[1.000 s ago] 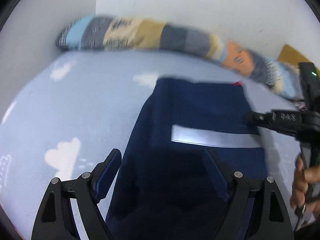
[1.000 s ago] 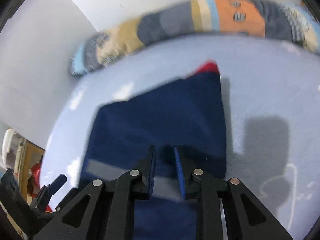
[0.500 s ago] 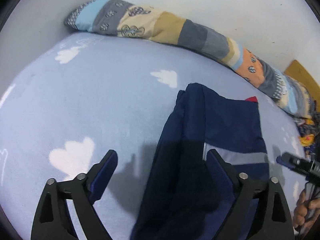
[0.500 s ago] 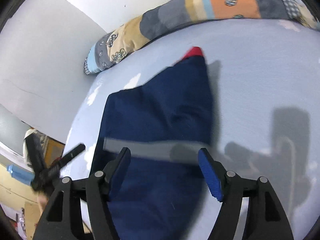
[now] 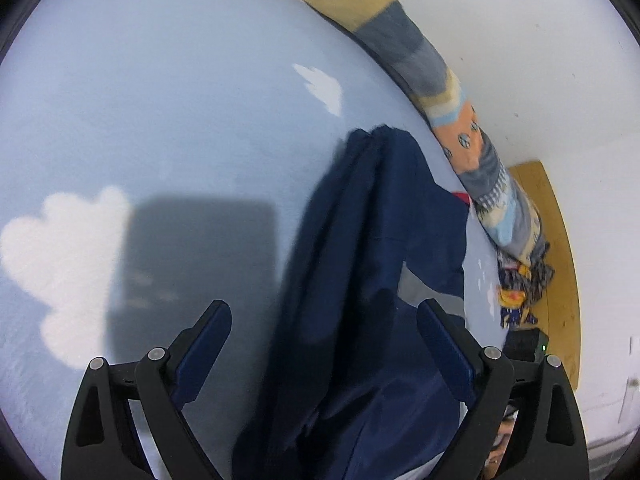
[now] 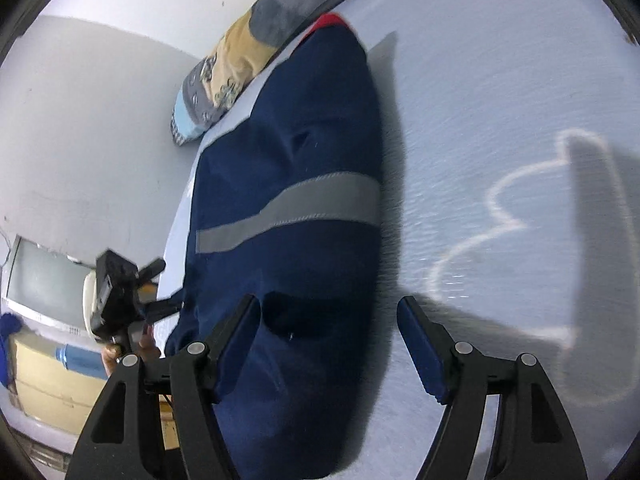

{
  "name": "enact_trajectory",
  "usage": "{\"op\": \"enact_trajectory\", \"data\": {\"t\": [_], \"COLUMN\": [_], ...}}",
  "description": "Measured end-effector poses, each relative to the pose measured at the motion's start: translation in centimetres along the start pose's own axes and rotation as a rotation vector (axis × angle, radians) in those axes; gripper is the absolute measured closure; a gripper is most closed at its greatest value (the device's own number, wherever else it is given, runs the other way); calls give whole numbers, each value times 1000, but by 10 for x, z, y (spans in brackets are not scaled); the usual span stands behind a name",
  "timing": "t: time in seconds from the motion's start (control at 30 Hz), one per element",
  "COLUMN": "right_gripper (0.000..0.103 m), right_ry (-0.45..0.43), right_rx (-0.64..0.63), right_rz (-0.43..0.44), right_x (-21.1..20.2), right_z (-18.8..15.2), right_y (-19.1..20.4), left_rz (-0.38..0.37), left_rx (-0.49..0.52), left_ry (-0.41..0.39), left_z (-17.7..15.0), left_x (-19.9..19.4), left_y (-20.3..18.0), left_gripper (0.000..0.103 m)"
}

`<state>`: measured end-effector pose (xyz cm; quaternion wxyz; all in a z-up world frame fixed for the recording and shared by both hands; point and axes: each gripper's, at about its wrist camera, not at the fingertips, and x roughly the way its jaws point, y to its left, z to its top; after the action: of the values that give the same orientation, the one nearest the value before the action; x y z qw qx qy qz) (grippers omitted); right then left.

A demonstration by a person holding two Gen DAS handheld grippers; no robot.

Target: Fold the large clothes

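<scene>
A navy garment (image 5: pixel 372 280) with a grey band and a red tip lies folded lengthwise on the pale blue bed sheet (image 5: pixel 160 120). My left gripper (image 5: pixel 324 340) hangs open above its near end, with nothing between the fingers. In the right wrist view the same navy garment (image 6: pixel 304 152) runs away from me, its grey band (image 6: pixel 288 208) across the middle. My right gripper (image 6: pixel 330 332) is open over the garment's near right edge and holds nothing. The left gripper (image 6: pixel 120 292) with a hand on it shows at the left of that view.
A long patchwork bolster (image 5: pixel 440 84) lies along the white wall behind the garment. Beyond the bed's right edge are a wooden board (image 5: pixel 560 272) and crumpled cloth (image 5: pixel 520 292). At the left of the right wrist view stand a cardboard box (image 6: pixel 44 396) and an old monitor (image 6: pixel 40 284).
The right gripper was shut on the garment a second ago and now stands open. Both grippers have swung apart, so the garment now lies folded and free on the sheet.
</scene>
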<state>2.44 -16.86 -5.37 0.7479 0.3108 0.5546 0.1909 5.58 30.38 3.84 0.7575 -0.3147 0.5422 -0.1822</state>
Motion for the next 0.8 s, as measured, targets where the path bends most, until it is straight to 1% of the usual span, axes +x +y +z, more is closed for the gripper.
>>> {"op": "enact_trajectory", "data": {"t": [0.07,0.13,0.17,0.23,0.27,0.3,0.33,0.37,0.4,0.43,0.57,0.6,0.7,0.73,0.77,0.8], "right_gripper": [29,28,27,26,26,32,43,49,57,60,61,61,61,61,60,55], "right_ry": [6,5,-2,-33,-45,-54,-64,-74,-84,-89,-128,-139,-173,-180,-185,-184], "right_rx": [0,-2,-13,-42,-53,-72,-112,-137,-156,-179,-252,-253,-216,-201,-180,-150], "right_rz": [15,44,54,45,42,24,-22,-35,-37,-44,-97,-108,-136,-162,-185,-207], "right_x": [9,19,24,32,32,32,30,26,20,11,-27,-40,-90,-105,-115,-123], "right_z": [2,4,4,5,5,4,4,4,4,5,-7,-10,-25,-32,-38,-44], "right_y": [0,1,3,9,11,15,21,25,29,36,50,50,32,23,14,1], "left_rz": [-20,-44,-38,-15,-5,-1,0,30,73,79,23,15,-14,-16,16,57], "left_rx": [2,-14,-15,22,46,68,96,135,197,229,288,305,366,387,415,431], "left_ry": [36,97,110,112,116,119,125,120,113,108,118,126,154,158,155,145], "left_z": [1,1,2,7,8,6,4,0,-5,-8,-30,-38,-69,-78,-88,-94], "left_x": [19,41,50,70,75,78,81,84,88,91,87,88,97,102,109,113], "left_y": [-2,1,1,-6,-12,-20,-28,-37,-48,-55,-83,-91,-115,-121,-127,-129], "left_gripper": [8,8,9,9,14,26,27,28,30,31,34,37,39,39,41,41]}}
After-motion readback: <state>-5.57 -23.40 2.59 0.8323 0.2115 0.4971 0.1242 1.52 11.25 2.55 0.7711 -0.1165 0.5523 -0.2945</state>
